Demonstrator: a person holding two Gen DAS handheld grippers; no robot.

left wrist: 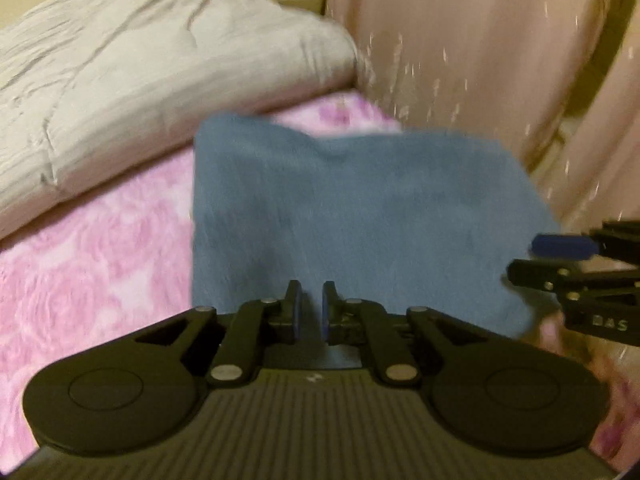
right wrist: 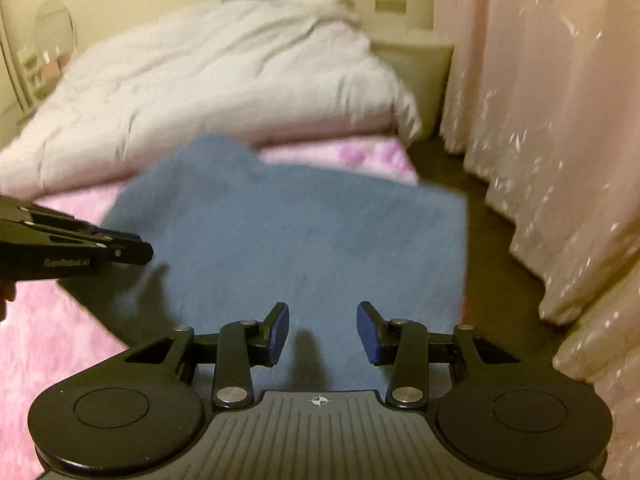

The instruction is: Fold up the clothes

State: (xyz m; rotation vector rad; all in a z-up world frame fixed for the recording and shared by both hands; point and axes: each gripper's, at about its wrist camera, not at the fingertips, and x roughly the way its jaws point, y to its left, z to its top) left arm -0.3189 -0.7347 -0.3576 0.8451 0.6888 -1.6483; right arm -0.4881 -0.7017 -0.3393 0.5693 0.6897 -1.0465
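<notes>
One grey duvet [left wrist: 132, 80] occupies the upper left of the left wrist frame, bunched on one pink floral bed cover [left wrist: 92, 248]. One blue folded garment [left wrist: 352, 216] lies on that cover at frame centre; its near edge is cut off behind the tool body. The left hand-held gripper [left wrist: 311, 312] sits bottom centre, pads nearly together with a narrow gap showing; whether cloth is pinched cannot be told. The right hand-held gripper [right wrist: 323, 330], bottom centre of its own view, is spread wide above the garment. One pink curtain [right wrist: 552, 128] fills the right; everything is motion-blurred.
</notes>
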